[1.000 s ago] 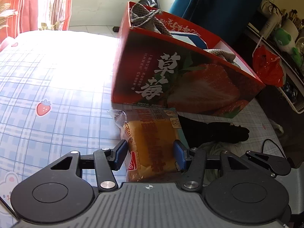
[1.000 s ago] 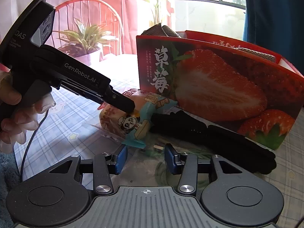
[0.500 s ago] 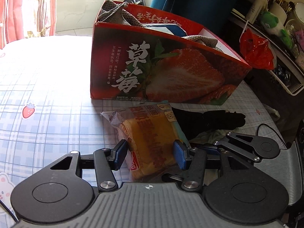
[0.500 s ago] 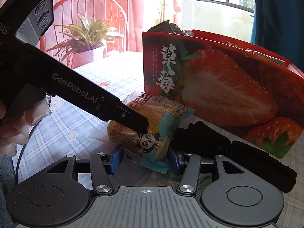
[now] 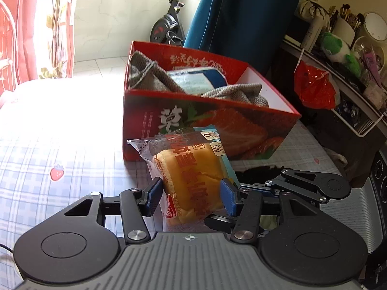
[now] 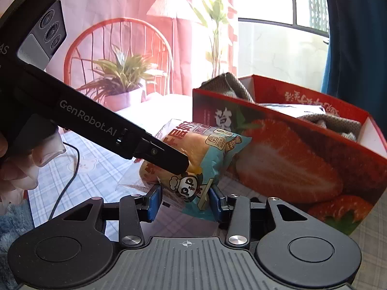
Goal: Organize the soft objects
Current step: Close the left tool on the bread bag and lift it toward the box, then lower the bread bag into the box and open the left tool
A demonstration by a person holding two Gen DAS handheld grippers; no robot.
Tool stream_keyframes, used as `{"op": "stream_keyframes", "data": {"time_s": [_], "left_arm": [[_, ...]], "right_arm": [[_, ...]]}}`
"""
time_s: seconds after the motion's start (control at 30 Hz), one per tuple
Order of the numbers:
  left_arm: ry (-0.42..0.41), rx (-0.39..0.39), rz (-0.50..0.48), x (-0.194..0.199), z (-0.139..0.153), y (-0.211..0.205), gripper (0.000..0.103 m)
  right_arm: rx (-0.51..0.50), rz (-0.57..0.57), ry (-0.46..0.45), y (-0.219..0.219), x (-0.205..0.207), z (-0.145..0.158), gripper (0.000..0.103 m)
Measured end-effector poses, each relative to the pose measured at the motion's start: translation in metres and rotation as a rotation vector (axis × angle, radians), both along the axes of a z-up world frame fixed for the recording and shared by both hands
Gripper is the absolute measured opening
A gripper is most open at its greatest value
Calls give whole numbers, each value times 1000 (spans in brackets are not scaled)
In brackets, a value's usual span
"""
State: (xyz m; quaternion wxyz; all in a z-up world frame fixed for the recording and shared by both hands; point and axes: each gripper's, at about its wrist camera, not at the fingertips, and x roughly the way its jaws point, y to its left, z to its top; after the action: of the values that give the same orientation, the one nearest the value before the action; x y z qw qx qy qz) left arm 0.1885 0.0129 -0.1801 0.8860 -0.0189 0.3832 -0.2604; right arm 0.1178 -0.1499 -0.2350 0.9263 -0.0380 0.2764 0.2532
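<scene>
My left gripper [image 5: 191,195] is shut on a packaged bread bun [image 5: 191,176] and holds it above the checked tablecloth, in front of the red strawberry box [image 5: 217,125]. The box holds grey knitted cloths [image 5: 147,77] and a blue packet [image 5: 198,79]. In the right wrist view the bun [image 6: 198,154] hangs from the left gripper's finger [image 6: 167,157], near the box [image 6: 290,154]. My right gripper [image 6: 185,200] sits just under the bun, its blue pads either side of the wrapper's lower end; I cannot tell whether they grip it.
A black glove [image 5: 256,171] lies on the cloth beside the box. A shelf with a red bag [image 5: 314,89] and a green plush [image 5: 336,48] stands at the right. A potted plant [image 6: 123,75] and a red chair stand behind the table.
My left gripper has lifted the bun off the tablecloth and raised it toward the box. My right gripper has risen along under it, away from the black glove.
</scene>
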Motion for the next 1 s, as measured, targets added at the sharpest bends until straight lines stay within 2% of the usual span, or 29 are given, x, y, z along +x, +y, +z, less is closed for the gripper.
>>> {"op": "stream_keyframes", "data": {"time_s": [0.3,0.43,0.6,0.73,1.0], "left_arm": [[-116,-26,-14,13,54,-25,55],[-125,-87,-33,34,66,-42,55],[-92,-137,-74,72,72,-79,55],[-82,-136,-113,99,71,-111,55],[-34,-171,-112,148,53,-156,55]], "right_arm": [[44,-37,-88,-30,15,56,39],[33,-82,-119,-54,27,73,39],[46,-154,-123,-92,51,86,39],[43,-211,-127,-119,71,86,39],[37,-289,-92,-161,116,76,38]]}}
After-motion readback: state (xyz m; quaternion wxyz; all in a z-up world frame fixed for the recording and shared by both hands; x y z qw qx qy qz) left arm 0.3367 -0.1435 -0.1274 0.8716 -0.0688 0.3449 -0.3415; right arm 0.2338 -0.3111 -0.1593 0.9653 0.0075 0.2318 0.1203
